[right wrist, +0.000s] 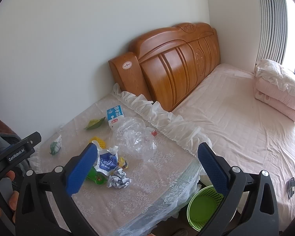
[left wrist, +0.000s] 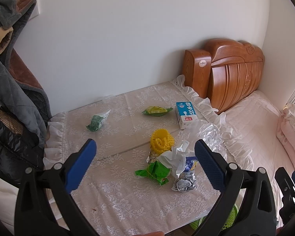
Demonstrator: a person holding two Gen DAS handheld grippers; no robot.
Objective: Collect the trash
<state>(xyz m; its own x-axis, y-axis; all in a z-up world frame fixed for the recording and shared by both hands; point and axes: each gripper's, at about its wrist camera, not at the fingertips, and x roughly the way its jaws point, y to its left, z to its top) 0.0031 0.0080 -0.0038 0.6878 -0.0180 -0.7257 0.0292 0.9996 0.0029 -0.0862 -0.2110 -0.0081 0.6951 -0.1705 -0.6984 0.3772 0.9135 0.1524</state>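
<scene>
Both the left gripper (left wrist: 145, 155) and right gripper (right wrist: 147, 159) hover spread wide, empty, above the lace-covered table (left wrist: 127, 196). Crumpled wrappers (left wrist: 163, 169), yellow foam net (left wrist: 161, 141) and milk carton (left wrist: 185, 114) lie scattered there; the green basket (right wrist: 203, 206) stands below its near right corner.

Crumpled wrappers (left wrist: 155, 172), milk carton (left wrist: 185, 114), clear plastic (right wrist: 134, 137), scattered on table (left wrist: 127, 202)
</scene>
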